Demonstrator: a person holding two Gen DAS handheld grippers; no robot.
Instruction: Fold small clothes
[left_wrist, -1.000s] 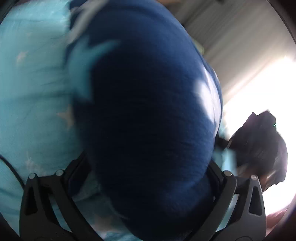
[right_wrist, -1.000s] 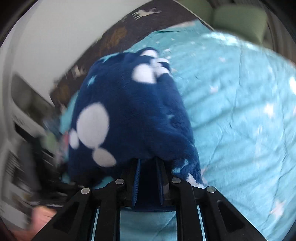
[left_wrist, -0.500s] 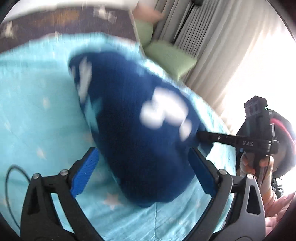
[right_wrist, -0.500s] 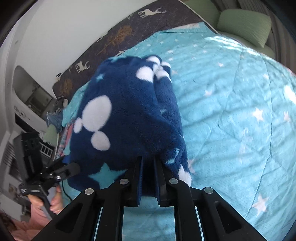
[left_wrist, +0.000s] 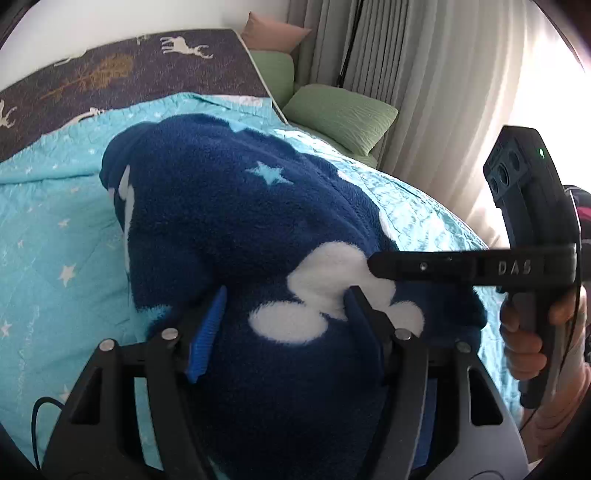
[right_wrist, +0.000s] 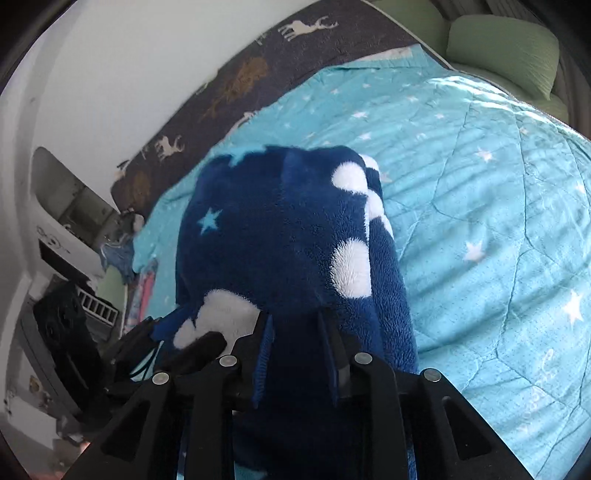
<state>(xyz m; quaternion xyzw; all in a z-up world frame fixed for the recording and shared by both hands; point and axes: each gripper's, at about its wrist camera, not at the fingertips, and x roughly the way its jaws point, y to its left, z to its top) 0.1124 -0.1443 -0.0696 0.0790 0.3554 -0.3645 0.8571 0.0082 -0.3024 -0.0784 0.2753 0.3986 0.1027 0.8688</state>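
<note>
A navy fleece garment (left_wrist: 236, 221) with white blobs and light-blue stars lies bunched on the turquoise star quilt (left_wrist: 55, 229). My left gripper (left_wrist: 284, 295) has its jaws closed in on a thick fold of the near edge. My right gripper (right_wrist: 295, 321) is shut on another fold of the same garment (right_wrist: 280, 229). In the left wrist view the right gripper's black finger (left_wrist: 461, 266) reaches in from the right onto the fleece. The fingertips of both grippers are partly buried in the pile.
A dark headboard blanket with deer (left_wrist: 122, 70) runs along the far bed edge. Green pillows (left_wrist: 340, 114) and grey curtains (left_wrist: 388, 55) are at the far right. A white shelf unit (right_wrist: 62, 236) stands beside the bed on the left.
My left gripper was open around the garment half a second ago and has now closed onto its near fold. The garment has settled lower on the quilt. The right gripper stays shut on it.
</note>
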